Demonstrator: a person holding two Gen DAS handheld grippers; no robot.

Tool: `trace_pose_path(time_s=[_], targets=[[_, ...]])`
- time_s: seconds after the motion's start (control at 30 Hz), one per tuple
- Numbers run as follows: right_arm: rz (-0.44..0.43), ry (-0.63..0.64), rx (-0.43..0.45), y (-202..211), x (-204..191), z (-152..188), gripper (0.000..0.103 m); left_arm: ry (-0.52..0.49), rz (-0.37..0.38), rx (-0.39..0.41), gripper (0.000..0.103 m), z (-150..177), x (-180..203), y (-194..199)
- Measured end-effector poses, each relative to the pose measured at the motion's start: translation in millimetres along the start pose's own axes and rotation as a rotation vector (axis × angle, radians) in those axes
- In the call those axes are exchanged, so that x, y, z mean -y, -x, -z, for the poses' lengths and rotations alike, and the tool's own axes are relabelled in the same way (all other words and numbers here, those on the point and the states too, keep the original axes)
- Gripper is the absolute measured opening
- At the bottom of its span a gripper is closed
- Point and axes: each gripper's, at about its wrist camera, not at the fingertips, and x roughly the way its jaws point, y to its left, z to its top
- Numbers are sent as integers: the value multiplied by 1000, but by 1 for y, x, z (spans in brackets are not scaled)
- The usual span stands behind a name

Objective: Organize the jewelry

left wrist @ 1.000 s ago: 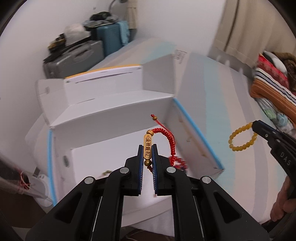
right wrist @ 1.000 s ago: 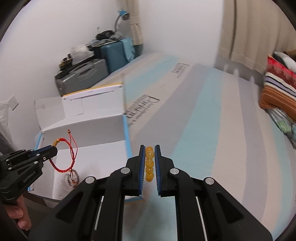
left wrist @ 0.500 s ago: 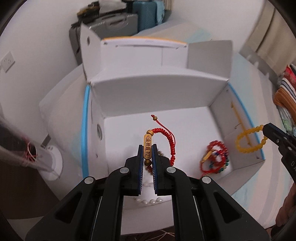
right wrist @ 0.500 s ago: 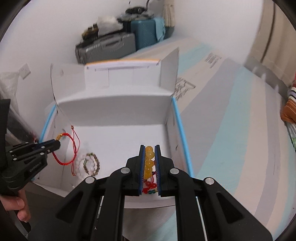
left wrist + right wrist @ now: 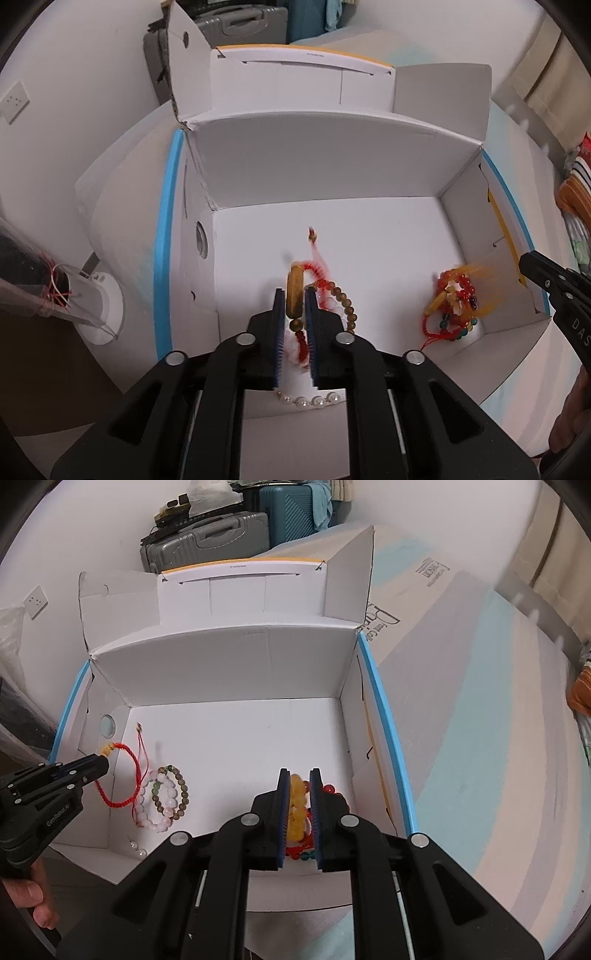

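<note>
An open white cardboard box with blue edge tape sits on the bed. My left gripper holds a red cord bracelet with a gold bar charm low inside the box's left side; the jaws stand slightly apart around the charm. My right gripper is over the box's right side with a yellow bead bracelet between its jaws, blurred. Beaded bracelets and a red bead pile lie on the box floor.
A pearl strand lies by the near box wall. Grey and blue suitcases stand against the wall behind the box. The striped mattress stretches to the right. A clear stand sits left of the box.
Both grippers have moved down into the box with their bracelets. The jaws of both look a little wider than before, and both bracelets are blurred with motion.
</note>
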Motion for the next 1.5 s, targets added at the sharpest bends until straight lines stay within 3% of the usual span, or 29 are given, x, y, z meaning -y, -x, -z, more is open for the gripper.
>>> trace_pose_path(time_s=[0.03, 0.07, 0.1, 0.37, 0.47, 0.7, 0.93, 1.13, 1.5], targets=[[0, 0, 4, 1, 0, 0, 22, 5, 0, 6, 37, 1, 0, 2], [2, 0, 12, 4, 1, 1, 34, 8, -13, 16, 56, 1, 0, 4], [7, 5, 34, 9, 2, 2, 48, 9, -28, 42, 60, 2, 0, 10], [-1, 7, 179, 52, 5, 18, 90, 16, -51, 164, 97, 17, 4, 46], [1, 14, 215, 63, 8, 28, 96, 18, -47, 214, 97, 26, 7, 59], [-6, -8, 239, 76, 14, 58, 96, 23, -15, 288, 97, 53, 13, 82], [-21, -49, 256, 93, 16, 90, 96, 16, 17, 303, 97, 83, 17, 94], [-9, -41, 266, 99, 16, 106, 96, -12, -5, 323, 97, 107, 25, 99], [-6, -42, 273, 104, 13, 116, 96, -14, -16, 328, 97, 117, 22, 101]])
